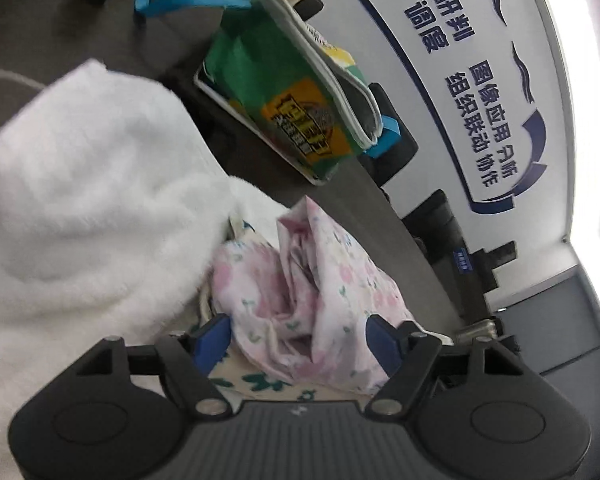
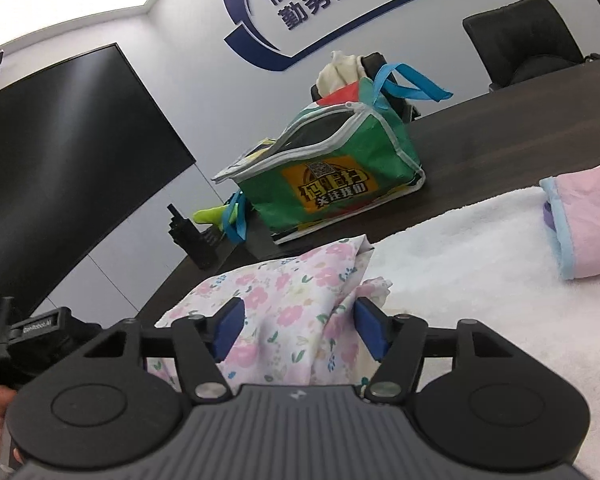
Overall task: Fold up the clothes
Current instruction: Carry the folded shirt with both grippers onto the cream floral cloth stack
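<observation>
Left claw [image 1: 298, 338] spread wide, blue pads [image 1: 214, 340] well apart, nothing pinched; floral garment [image 1: 312, 280] bunched in the gap and just beyond it, cloth rising between the two pads without clear contact on either. Right claw [image 2: 300, 330] likewise wide open, blue pads [image 2: 370, 328] either side of the same floral garment [image 2: 284, 304], a raised fold standing in the gap; cannot tell whether the cloth touches a pad.

Garment: thin white cloth printed with pink flowers and small green leaves, crumpled into deep creases in the left wrist view, with a pointed peak on the far side from the claw. Smoother and draped in the right wrist view, one folded corner nearest the green bag [image 2: 332, 172]. Resting partly on a fluffy white towel [image 2: 460, 248] spread over the dark tabletop [image 2: 500, 112].

Beyond the garment, toward the green bag: bare dark tabletop, then the bag itself, zipped edge open, blue handles [image 2: 412, 84] up, yellow label on its side. To the right of the garment on the white towel, well apart from the bag: a folded pink cloth [image 2: 584, 224] with a pale blue hem. Left of the bag, at the tabletop's edge: a black radio handset [image 2: 192, 236] standing upright.
</observation>
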`<state>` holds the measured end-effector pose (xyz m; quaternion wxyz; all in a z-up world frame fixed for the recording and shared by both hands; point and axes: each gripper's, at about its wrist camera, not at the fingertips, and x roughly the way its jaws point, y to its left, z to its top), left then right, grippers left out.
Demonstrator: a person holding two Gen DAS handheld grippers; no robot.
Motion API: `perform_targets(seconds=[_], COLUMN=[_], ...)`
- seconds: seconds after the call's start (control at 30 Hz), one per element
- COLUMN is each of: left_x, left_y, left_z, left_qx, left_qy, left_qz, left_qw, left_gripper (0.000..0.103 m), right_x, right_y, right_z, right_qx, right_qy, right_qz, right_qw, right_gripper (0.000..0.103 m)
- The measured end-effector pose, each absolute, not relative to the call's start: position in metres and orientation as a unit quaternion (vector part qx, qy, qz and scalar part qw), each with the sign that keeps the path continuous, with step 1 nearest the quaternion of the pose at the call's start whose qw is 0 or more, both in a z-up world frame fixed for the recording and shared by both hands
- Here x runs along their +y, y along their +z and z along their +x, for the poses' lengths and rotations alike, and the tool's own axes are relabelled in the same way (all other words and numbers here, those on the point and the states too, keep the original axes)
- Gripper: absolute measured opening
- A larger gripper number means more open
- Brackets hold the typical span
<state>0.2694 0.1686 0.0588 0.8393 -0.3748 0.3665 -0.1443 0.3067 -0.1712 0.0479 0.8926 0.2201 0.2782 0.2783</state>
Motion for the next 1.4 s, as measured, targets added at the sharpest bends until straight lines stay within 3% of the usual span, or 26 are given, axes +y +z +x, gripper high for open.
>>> perform_targets(seconds=[0.07, 0.33, 0.4, 0.47, 0.5, 0.6, 0.83, 0.9, 0.97, 1.03, 1.2, 1.27, 1.33, 1.4], left_x=[0.166, 0.156, 0.151, 0.150, 0.150, 0.160, 0.170, 0.174, 0.174, 0.170, 0.152, 0.140, 0.127, 0.117], left_y=[0.059, 0.059, 0.053, 0.047, 0.044, 0.039, 0.019, 0.022, 0.034, 0.048, 0.080, 0.087, 0.089, 0.086], left_z=[0.270, 0.271, 0.275, 0.278, 0.279, 0.280, 0.288, 0.287, 0.280, 0.272, 0.243, 0.233, 0.228, 0.230], left_qx=[0.360, 0.335, 0.337, 0.334, 0.331, 0.308, 0.322, 0.315, 0.292, 0.269, 0.191, 0.164, 0.152, 0.160], left_qy=[-0.150, -0.172, -0.192, -0.204, -0.211, -0.224, -0.201, -0.196, -0.171, -0.153, -0.116, -0.101, -0.099, -0.107], left_qz=[-0.371, -0.353, -0.351, -0.356, -0.361, -0.393, -0.419, -0.426, -0.401, -0.368, -0.285, -0.251, -0.222, -0.204], left_qw=[0.843, 0.856, 0.852, 0.849, 0.846, 0.837, 0.825, 0.825, 0.851, 0.877, 0.932, 0.949, 0.958, 0.960], left_gripper=[0.073, 0.070, 0.054, 0.032, 0.029, 0.029, 0.051, 0.056, 0.056, 0.056, 0.055, 0.055, 0.054, 0.054], right_x=[-0.169, -0.158, -0.156, -0.153, -0.151, -0.151, -0.145, -0.147, -0.151, -0.154, -0.162, -0.160, -0.153, -0.142], right_y=[0.047, 0.046, 0.045, 0.044, 0.045, 0.046, 0.030, 0.034, 0.039, 0.046, 0.062, 0.067, 0.067, 0.064], right_z=[0.306, 0.301, 0.301, 0.299, 0.298, 0.297, 0.303, 0.301, 0.299, 0.296, 0.281, 0.275, 0.271, 0.270], right_qx=[0.281, 0.281, 0.280, 0.278, 0.277, 0.274, 0.289, 0.284, 0.280, 0.264, 0.194, 0.174, 0.162, 0.158], right_qy=[0.283, 0.292, 0.296, 0.300, 0.302, 0.308, 0.308, 0.306, 0.294, 0.276, 0.220, 0.212, 0.211, 0.214], right_qz=[0.217, 0.197, 0.195, 0.192, 0.188, 0.193, 0.199, 0.195, 0.186, 0.168, 0.138, 0.130, 0.112, 0.083], right_qw=[0.891, 0.893, 0.892, 0.892, 0.893, 0.890, 0.884, 0.888, 0.895, 0.909, 0.946, 0.953, 0.957, 0.960], right_gripper=[0.047, 0.030, 0.026, 0.020, 0.020, 0.017, 0.020, 0.030, 0.062, 0.065, 0.061, 0.036, 0.028, 0.027])
